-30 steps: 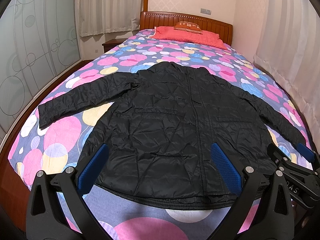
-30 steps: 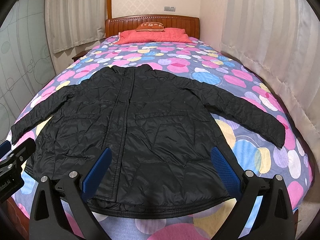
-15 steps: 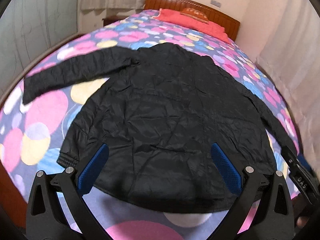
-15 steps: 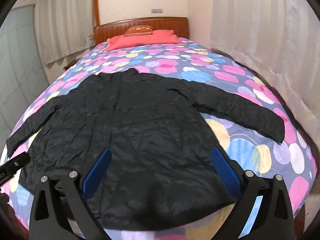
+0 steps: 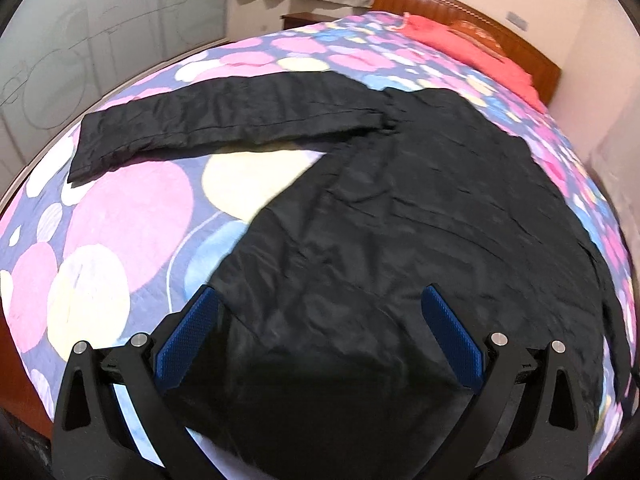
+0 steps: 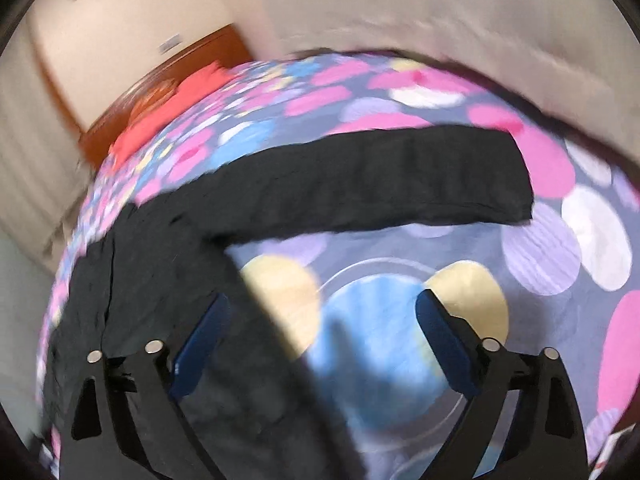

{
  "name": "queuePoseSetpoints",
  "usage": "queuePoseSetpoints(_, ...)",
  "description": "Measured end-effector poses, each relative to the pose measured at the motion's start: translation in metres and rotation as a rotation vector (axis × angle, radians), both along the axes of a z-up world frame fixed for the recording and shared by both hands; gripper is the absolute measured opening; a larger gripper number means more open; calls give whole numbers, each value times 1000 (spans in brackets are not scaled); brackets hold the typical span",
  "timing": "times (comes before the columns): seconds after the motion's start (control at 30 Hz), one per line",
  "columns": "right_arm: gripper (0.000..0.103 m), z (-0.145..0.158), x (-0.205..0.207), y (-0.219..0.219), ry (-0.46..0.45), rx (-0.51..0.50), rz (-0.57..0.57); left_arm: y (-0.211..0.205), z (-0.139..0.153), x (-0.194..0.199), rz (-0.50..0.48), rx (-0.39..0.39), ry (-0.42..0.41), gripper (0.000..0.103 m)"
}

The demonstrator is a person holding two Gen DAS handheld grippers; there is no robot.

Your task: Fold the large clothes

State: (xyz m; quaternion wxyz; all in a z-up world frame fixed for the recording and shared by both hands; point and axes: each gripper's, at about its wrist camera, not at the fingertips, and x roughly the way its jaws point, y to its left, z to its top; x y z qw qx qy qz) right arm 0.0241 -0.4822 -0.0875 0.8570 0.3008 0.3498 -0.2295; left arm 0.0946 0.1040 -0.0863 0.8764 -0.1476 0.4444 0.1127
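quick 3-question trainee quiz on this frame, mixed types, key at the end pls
1. True or false: the black jacket lies spread flat on the bedspread, sleeves out.
2. In the right wrist view, what lies between the right hand-held gripper's fingers? A) bare bedspread and the jacket's side edge B) a pillow C) a cuff
3. What colour are the left hand-held gripper's pads?

Key: 1 true; 2 A; 3 blue.

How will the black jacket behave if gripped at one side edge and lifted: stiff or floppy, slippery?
Probably floppy: the black jacket lies flat and creased on the bedspread, so it should drape from any grip. Its sheen suggests slick fabric, so a thin pinch may slip. The spread sleeve would likely trail behind.
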Motion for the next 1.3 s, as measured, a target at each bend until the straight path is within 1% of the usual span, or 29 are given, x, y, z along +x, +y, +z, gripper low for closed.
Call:
queuePoseSetpoints(0.03, 64, -3, 0, -7, 0, 15, -22, 4, -2, 3, 18, 5, 6, 101)
queuePoseSetpoints(0.07, 60, -9, -1, -20, 8, 40, -51, 8, -5, 6, 33, 8, 12, 101)
queuePoseSetpoints(0.2, 60, -31, -8, -57, -61, 185, -131, 21, -12, 12, 83, 7, 31, 101)
queuePoseSetpoints(0.33, 60, -53, -8, -82, -126, 288, -185, 29, -19, 16, 126, 15, 53, 101)
queuePoseSetpoints(0.4, 60, -59, -11, -93, -190, 332, -217, 31, -23, 17, 141, 16, 66, 101)
queuePoseSetpoints(0.5, 61, -61, -13, -108, -284, 351, -272, 33, -27, 18, 156, 28, 77, 101)
queuePoseSetpoints(0.6, 60, -67, -15, -120, -356, 376, -322, 33, -33, 19, 164, 49, 94, 101)
queuePoseSetpoints(0.63, 58, -66, -14, -122, -365, 370, -332, 34, -36, 19, 169, 51, 100, 101)
queuePoseSetpoints(0.67, 52, -65, -12, -124, -361, 356, -338, 34, -39, 19, 174, 50, 104, 101)
queuePoseSetpoints(0.7, 46, -62, -9, -124, -336, 327, -347, 35, -40, 19, 177, 47, 106, 101)
queuePoseSetpoints(0.73, 29, -62, -7, -126, -326, 316, -350, 36, -42, 18, 180, 45, 106, 101)
queuePoseSetpoints(0.77, 18, -61, -5, -128, -326, 318, -347, 36, -43, 18, 180, 47, 107, 101)
queuePoseSetpoints(0.83, 15, -54, 0, -127, -311, 297, -338, 36, -44, 19, 175, 54, 107, 101)
queuePoseSetpoints(0.93, 13, -22, 12, -111, -320, 175, -281, 35, -47, 20, 169, 64, 102, 101)
queuePoseSetpoints(1.0, 13, 7, 28, -87, -340, 82, -200, 35, -49, 20, 167, 64, 100, 101)
queuePoseSetpoints(1.03, 13, 17, 32, -75, -344, 48, -164, 35, -50, 19, 166, 60, 99, 101)
queuePoseSetpoints(1.1, 13, 36, 52, -43, -343, -26, -66, 35, -52, 19, 164, 55, 98, 101)
queuePoseSetpoints(1.17, 13, 52, 80, -2, -341, -93, 55, 35, -54, 18, 163, 54, 92, 101)
queuePoseSetpoints(1.2, 13, 56, 89, 10, -337, -109, 92, 34, -54, 19, 161, 57, 88, 101)
queuePoseSetpoints(1.3, 13, 63, 129, 76, -317, -143, 254, 33, -56, 19, 151, 66, 77, 101)
